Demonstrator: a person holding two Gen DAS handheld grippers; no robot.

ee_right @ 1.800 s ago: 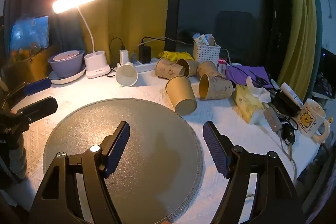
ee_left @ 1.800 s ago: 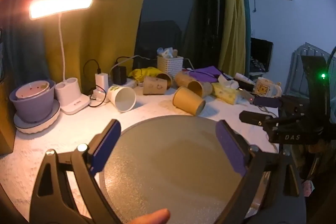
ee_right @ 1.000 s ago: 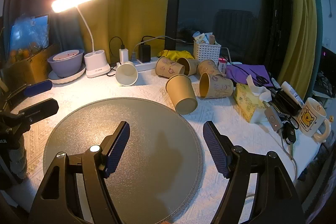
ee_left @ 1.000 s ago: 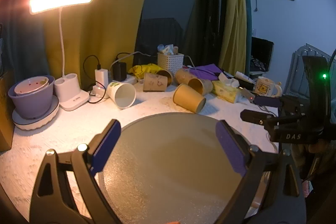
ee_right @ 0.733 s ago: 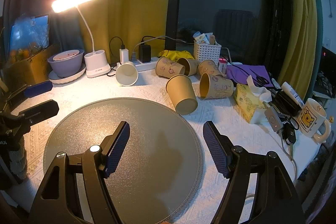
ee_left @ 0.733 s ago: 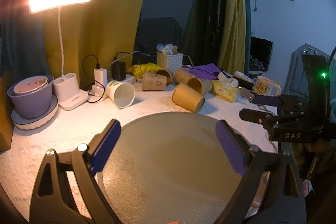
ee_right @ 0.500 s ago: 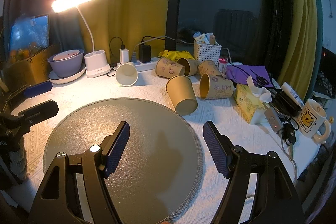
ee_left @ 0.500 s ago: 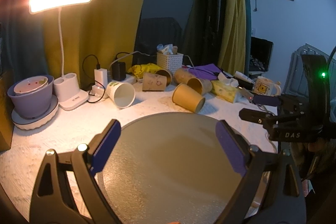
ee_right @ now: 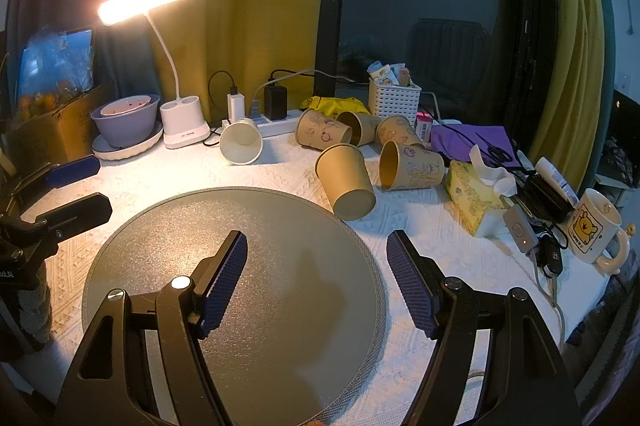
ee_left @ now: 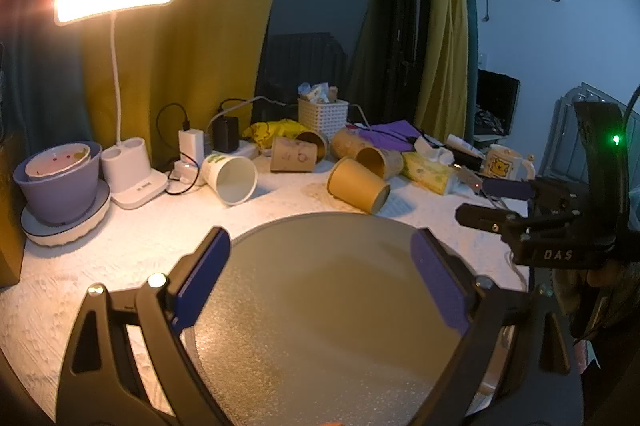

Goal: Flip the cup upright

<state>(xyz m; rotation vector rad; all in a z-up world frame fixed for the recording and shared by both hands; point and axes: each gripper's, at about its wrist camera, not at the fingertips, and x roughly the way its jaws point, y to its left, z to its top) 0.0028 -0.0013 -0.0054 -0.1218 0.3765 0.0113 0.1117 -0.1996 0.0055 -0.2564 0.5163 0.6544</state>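
Both the left gripper and right gripper hover over the round mat with fingers apart, holding nothing. The nearest cup lies on its side just beyond the mat's far edge, base toward the camera. Judged best: approach with the right gripper, clamp lightly across the wall, then rotate mouth-up. Compared with earlier frames, almost nothing has moved.

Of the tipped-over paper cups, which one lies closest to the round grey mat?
The plain brown cup, its base almost touching the mat; the printed cups and the white cup lie farther back.
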